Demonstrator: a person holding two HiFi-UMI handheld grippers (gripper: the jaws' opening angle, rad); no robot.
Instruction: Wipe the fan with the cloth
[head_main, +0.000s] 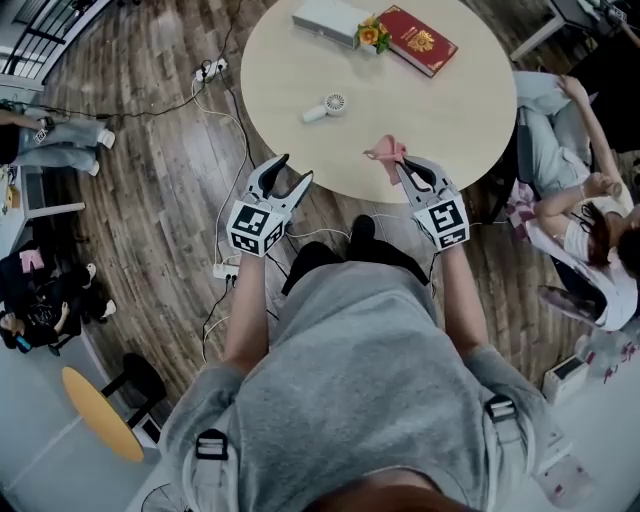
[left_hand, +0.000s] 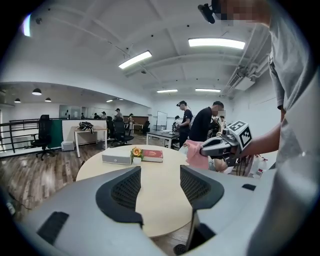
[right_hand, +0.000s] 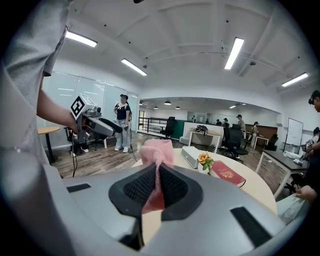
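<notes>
Firstly, head view: the fan (head_main: 325, 107) lies on the round table (head_main: 470, 120) in the upper middle of the frame, its long axis running from the handle at lower left to the head at upper right. The left gripper (head_main: 295, 170) sits below and slightly left of it, off the table edge, jaws spread and empty. The right gripper (head_main: 400, 168) sits below and right of it, clamped on the pink cloth (head_main: 387, 152). The fan is clear of both; its handle end points towards the left gripper and its head is towards the cloth. Left gripper view: the jaws stand apart over bare tabletop. The cloth (left_hand: 196, 155) hangs at centre right, and the fan is not seen. Right gripper view: the pads pinch the cloth (right_hand: 156, 150) at frame centre, and the fan is again not seen.
</notes>
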